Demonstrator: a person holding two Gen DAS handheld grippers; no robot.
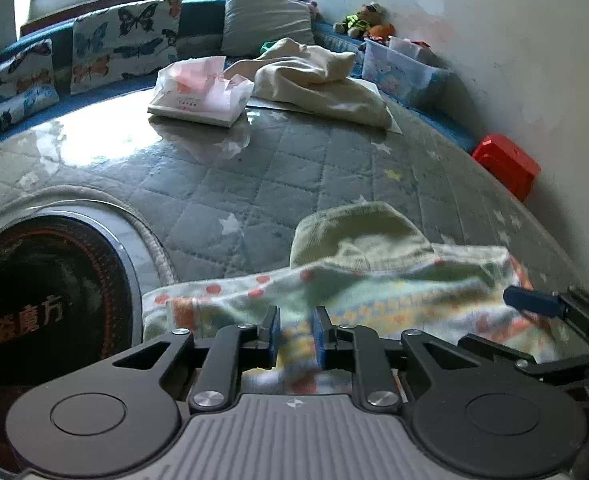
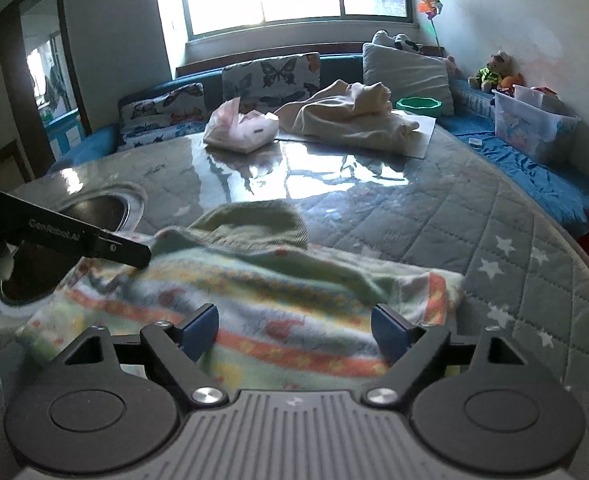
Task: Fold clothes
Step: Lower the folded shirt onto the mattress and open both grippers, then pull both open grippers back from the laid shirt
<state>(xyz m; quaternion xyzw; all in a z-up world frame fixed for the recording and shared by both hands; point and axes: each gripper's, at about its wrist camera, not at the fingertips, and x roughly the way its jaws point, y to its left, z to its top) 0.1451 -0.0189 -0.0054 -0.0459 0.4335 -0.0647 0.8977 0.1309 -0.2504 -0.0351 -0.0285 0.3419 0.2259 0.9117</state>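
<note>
Patterned garment (image 2: pixel 286 312) rumpled, olive hood (image 2: pixel 254 224) uppermost.

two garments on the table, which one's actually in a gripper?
The patterned garment with orange dots and stripes at the near edge: the left gripper is shut on its fabric. The plain cream garment lies untouched at the far side, beside the pink bag.

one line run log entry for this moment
left gripper: shut on patterned garment | right gripper: open over garment | stage: fold underway

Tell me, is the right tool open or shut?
Open. The right tool has its blue pads wide apart above the patterned garment, gripping nothing.
</note>
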